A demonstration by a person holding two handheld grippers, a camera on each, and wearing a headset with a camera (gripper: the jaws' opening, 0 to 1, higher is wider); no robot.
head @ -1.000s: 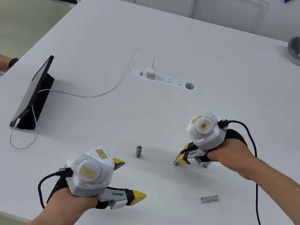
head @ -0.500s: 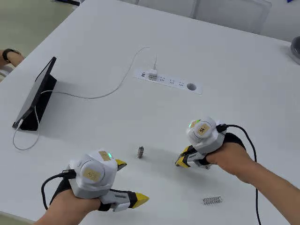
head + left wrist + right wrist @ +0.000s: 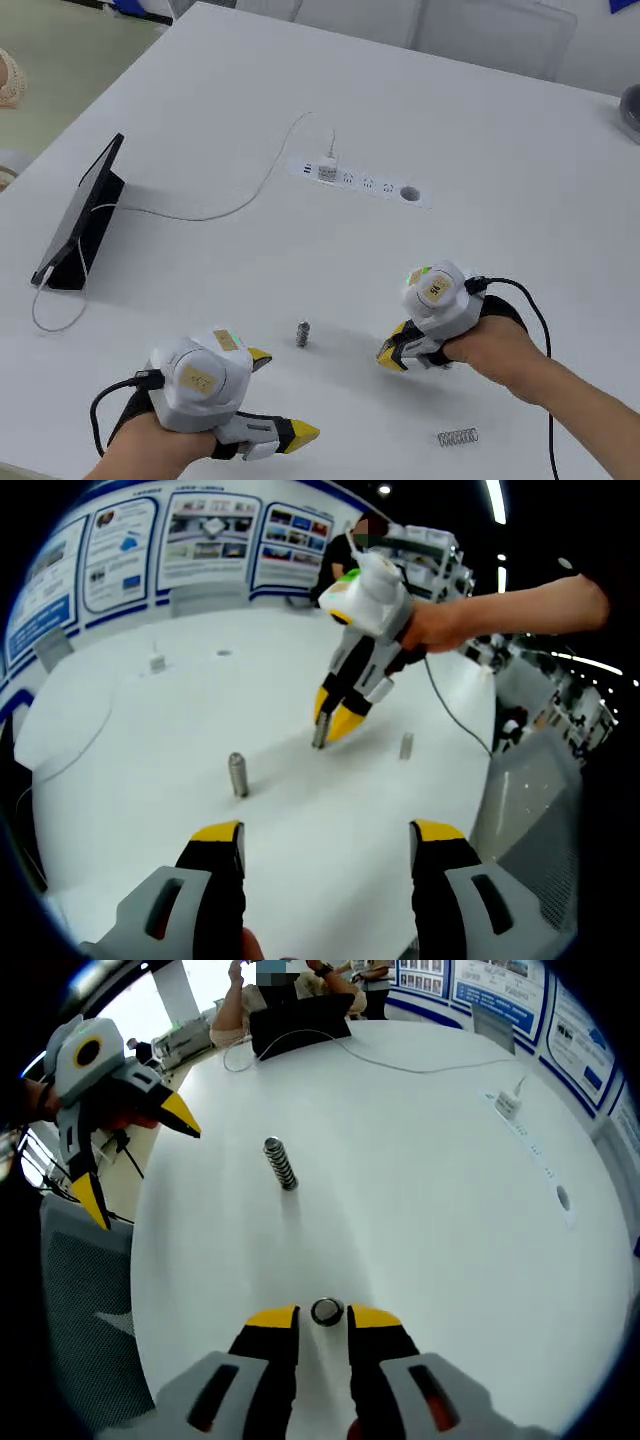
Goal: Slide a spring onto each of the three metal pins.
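Note:
A short pin with a spring (image 3: 303,333) on it stands upright on the white table (image 3: 250,120); it also shows ahead of each gripper (image 3: 238,775) (image 3: 281,1165). My right gripper (image 3: 388,360) (image 3: 323,1318) is shut on a small metal cylinder (image 3: 326,1311) that it holds upright against the tabletop, seen from the side as the cylinder (image 3: 318,734). I cannot tell whether it is a pin or a spring. A loose spring (image 3: 458,437) (image 3: 406,745) lies flat near the front edge. My left gripper (image 3: 280,393) (image 3: 325,832) is open, low at the front left, with nothing in it.
A white power strip (image 3: 365,183) with a plugged cable lies mid-table. A dark tablet (image 3: 85,210) leans at the left edge. A grey round object (image 3: 630,100) sits at the far right. The right gripper's black cord (image 3: 540,330) trails over the table.
The head camera has shifted a little. Both grippers, the sprung pin and the loose spring keep their places on the table.

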